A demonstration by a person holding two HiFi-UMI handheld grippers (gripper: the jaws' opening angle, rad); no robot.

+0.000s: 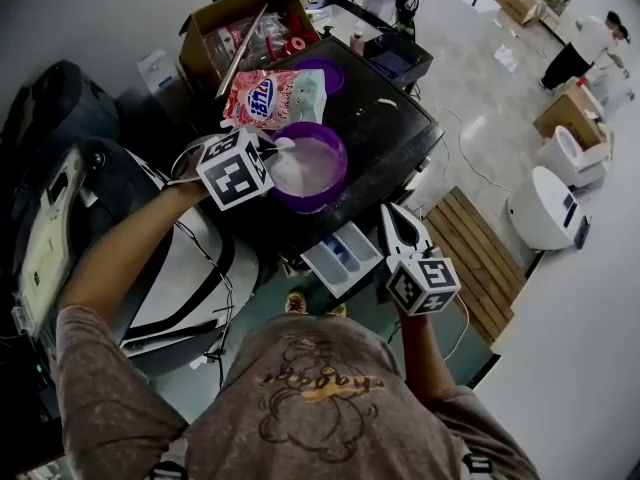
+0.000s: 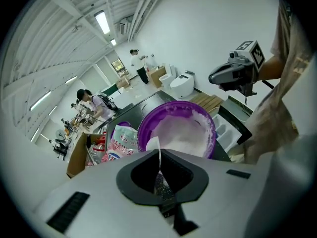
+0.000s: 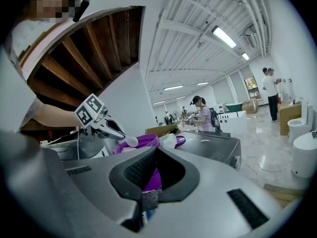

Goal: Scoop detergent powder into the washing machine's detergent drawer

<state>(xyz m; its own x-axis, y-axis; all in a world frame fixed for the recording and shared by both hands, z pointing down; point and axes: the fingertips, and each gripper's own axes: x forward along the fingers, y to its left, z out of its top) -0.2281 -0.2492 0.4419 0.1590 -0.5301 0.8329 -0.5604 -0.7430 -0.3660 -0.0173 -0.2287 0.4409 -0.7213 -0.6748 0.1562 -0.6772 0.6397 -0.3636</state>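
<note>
Left tool (image 2: 159, 167) pinches the scoop (image 3: 131, 141); right gripper view shows its round bowl; right tool (image 3: 143, 195) closed.

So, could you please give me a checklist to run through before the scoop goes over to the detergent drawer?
1. White plastic scoop clamped in the left tool, which is shut on its handle: ok.
2. Scoop positioned over the round purple bowl of white powder: ok.
3. Scoop actually loaded with powder: cannot tell.
4. White detergent drawer pulled open, compartments showing: ok.
5. Right tool shut, empty, and beside the drawer rather than over it: ok.
</note>
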